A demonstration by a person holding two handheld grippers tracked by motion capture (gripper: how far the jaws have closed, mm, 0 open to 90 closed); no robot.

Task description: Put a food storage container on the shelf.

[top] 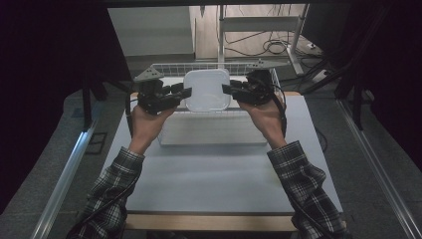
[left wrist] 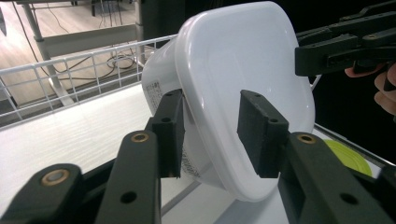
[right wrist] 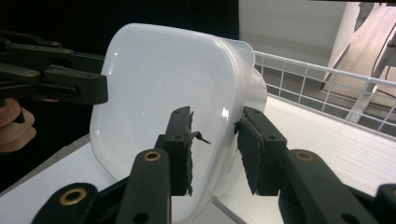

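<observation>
A white plastic container (top: 207, 89) with a rounded square lid is held tilted on its side, lid facing the person, over a wire basket (top: 164, 67). My left gripper (top: 186, 92) clasps its left rim and my right gripper (top: 226, 89) clasps its right rim. In the left gripper view my left gripper (left wrist: 210, 135) straddles the container (left wrist: 243, 70), one jaw on the lid face and one behind on the body. The right gripper view shows my right gripper (right wrist: 215, 149) gripping the container (right wrist: 159, 84) the same way across the opposite rim.
The white wire basket (left wrist: 70, 70) stands at the table's far side on a white block (top: 211, 132). A yellow-green disc (left wrist: 348, 156) lies low beside the container. The grey tabletop (top: 214, 174) stretches toward the person; dark curtains flank both sides.
</observation>
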